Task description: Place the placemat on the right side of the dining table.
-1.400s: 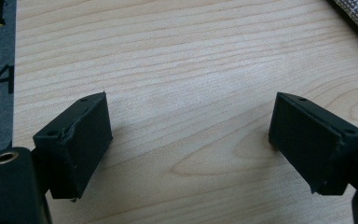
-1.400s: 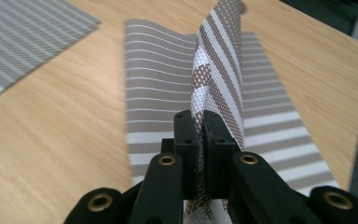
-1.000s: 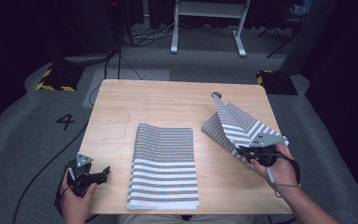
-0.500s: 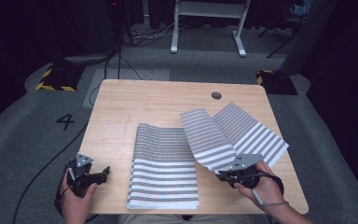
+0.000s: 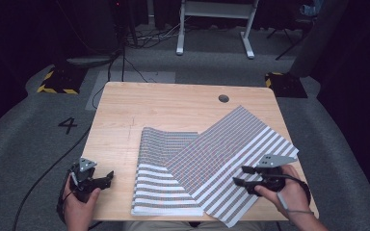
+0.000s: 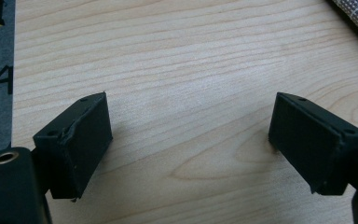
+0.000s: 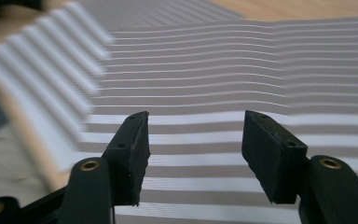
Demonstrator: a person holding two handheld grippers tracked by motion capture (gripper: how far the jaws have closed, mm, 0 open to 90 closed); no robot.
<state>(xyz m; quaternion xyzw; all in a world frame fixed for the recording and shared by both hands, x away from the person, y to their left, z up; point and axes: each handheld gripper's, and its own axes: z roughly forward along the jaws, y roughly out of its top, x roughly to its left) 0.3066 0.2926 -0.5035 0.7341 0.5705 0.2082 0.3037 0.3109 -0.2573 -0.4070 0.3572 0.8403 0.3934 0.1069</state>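
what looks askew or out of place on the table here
The striped cloth lies crooked: its right part is spread at a slant over the folded part, and a corner hangs past the table's near edge. The right gripper sits open over it, the left gripper open over bare wood.

One bench (image 5: 125, 120), with one round hole (image 5: 224, 98) in its top. Two striped cloths: one (image 5: 156, 178) lies folded in the middle, and the other (image 5: 231, 144) lies aslant across it. Two claws: the left claw (image 5: 107, 177), one, held in one hand (image 5: 79, 207), and the right claw (image 5: 240, 176), one, held in the other hand (image 5: 289, 195). Each claw has two black jaws and one grey three-cornered plate. On the floor: two black-and-yellow striped blocks (image 5: 58, 82), one white frame (image 5: 214, 24), and one painted number four (image 5: 67, 125).
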